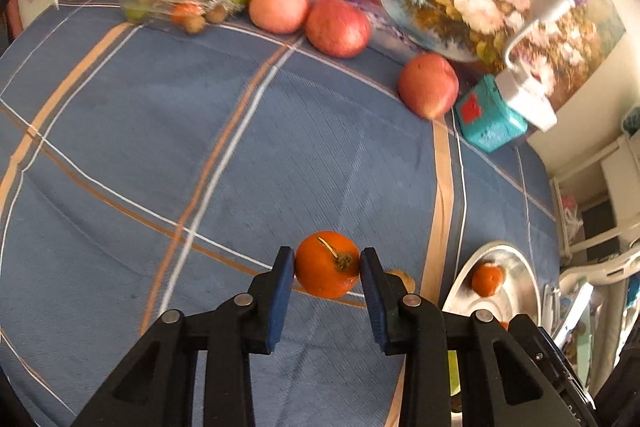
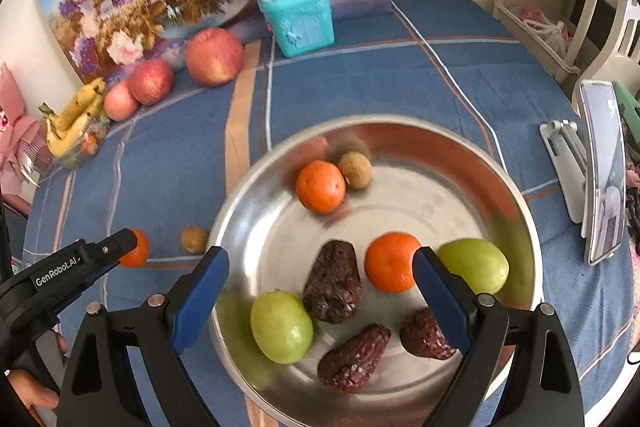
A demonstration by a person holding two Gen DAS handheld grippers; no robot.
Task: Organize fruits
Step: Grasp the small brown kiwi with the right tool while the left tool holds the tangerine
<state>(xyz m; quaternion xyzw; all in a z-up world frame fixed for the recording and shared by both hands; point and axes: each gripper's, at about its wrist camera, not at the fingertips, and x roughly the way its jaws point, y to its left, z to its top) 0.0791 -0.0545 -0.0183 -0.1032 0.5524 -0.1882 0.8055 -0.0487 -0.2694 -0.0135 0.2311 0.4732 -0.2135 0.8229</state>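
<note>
Now left tongs pinch a tangerine just off the counter for carrying to the bowl; right tongs gape empty above it.

wrist views angled down, sharing metal plate

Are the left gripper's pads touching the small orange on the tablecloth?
Touching. The left wrist view shows both blue pads pressed flush against opposite sides of the small orange, with no gap on either side; the left gripper is closed on it.
</note>
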